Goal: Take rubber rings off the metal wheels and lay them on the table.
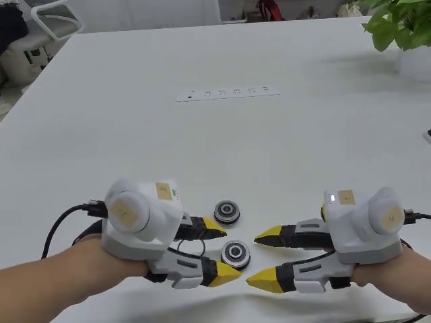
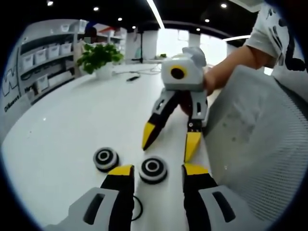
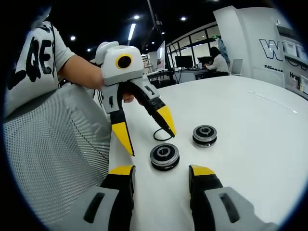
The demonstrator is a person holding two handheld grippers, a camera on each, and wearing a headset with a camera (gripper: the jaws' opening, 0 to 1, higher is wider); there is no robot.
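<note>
Rubber-ring removal looks unfinished to us. The left gripper (image 3: 151, 144) and right gripper (image 2: 166, 153) face each other with jaws apart, holding nothing, and flank the near wheel (image 1: 236, 254) on the counter (image 1: 269, 148). The far wheel (image 1: 227, 210) sits just beyond, and one loose ring (image 3: 160, 139) lies beside the left gripper. Risk: with nothing clamping it, the wheel may skid when its ring is pried.

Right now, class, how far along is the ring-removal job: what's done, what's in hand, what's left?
Done: one rubber ring lies loose on the table beside the left gripper. In hand: nothing; it and the right gripper are open, flanking the near wheel. Left: probably rings on that wheel and the far wheel.
</note>
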